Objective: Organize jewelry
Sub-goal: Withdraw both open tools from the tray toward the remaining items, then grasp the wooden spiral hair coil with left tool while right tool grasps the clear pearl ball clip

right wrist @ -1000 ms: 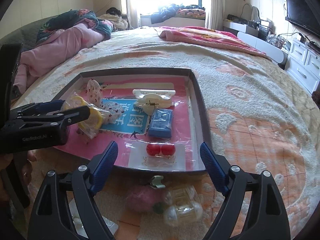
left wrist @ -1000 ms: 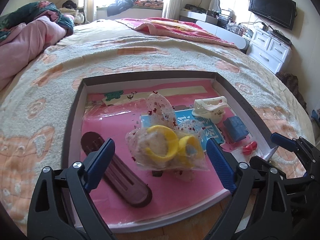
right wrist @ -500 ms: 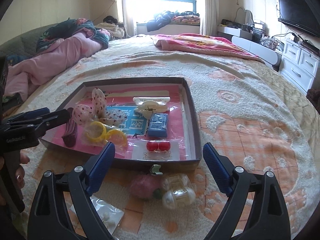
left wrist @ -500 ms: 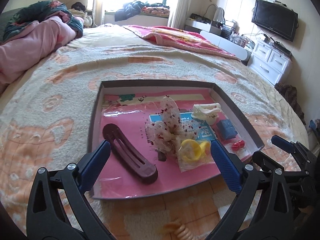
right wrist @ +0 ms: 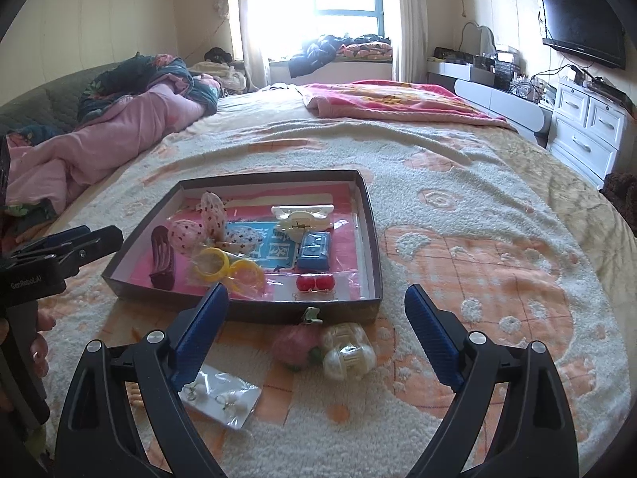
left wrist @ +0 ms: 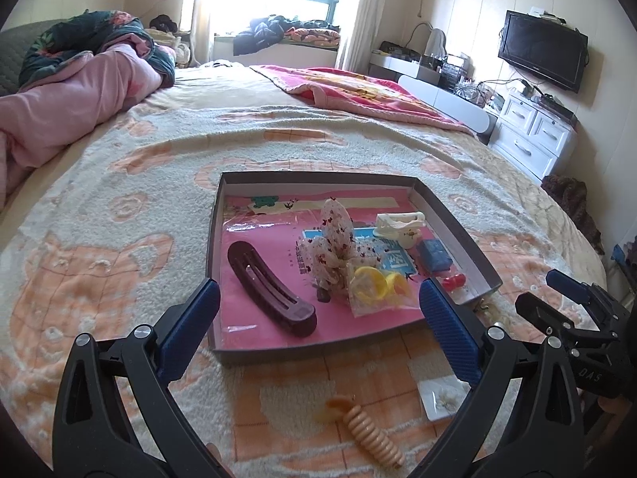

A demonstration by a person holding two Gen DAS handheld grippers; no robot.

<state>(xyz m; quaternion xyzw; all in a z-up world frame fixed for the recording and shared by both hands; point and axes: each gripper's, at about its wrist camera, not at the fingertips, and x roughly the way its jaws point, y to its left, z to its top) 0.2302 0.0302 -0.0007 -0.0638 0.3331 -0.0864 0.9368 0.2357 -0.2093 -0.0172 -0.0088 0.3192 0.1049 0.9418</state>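
Observation:
A dark shallow tray (left wrist: 215,263) (right wrist: 278,312) lies on the bed. Inside it are a maroon hair clip (left wrist: 270,288), a spotted bow (left wrist: 336,239), a clear bag with yellow rings (left wrist: 374,285) (right wrist: 227,269), a white claw clip (left wrist: 400,225), a blue piece (left wrist: 436,254) and red earrings (right wrist: 314,283). My left gripper (left wrist: 318,290) hovers open over the tray's near edge, holding nothing. My right gripper (right wrist: 317,292) stands open and empty before the tray's front wall, above a pink clip (right wrist: 298,344) and a clear claw clip (right wrist: 348,352).
On the blanket in front of the tray lie a beige spiral hair tie (left wrist: 374,434) and a packet of earrings (right wrist: 223,396). A pink quilt (left wrist: 79,91) is heaped at the far left. White drawers (left wrist: 533,139) stand past the bed's right side.
Both grippers have drawn back and up from the tray. The bag with yellow rings, close between the left fingers a second ago, now lies in the tray beyond them.

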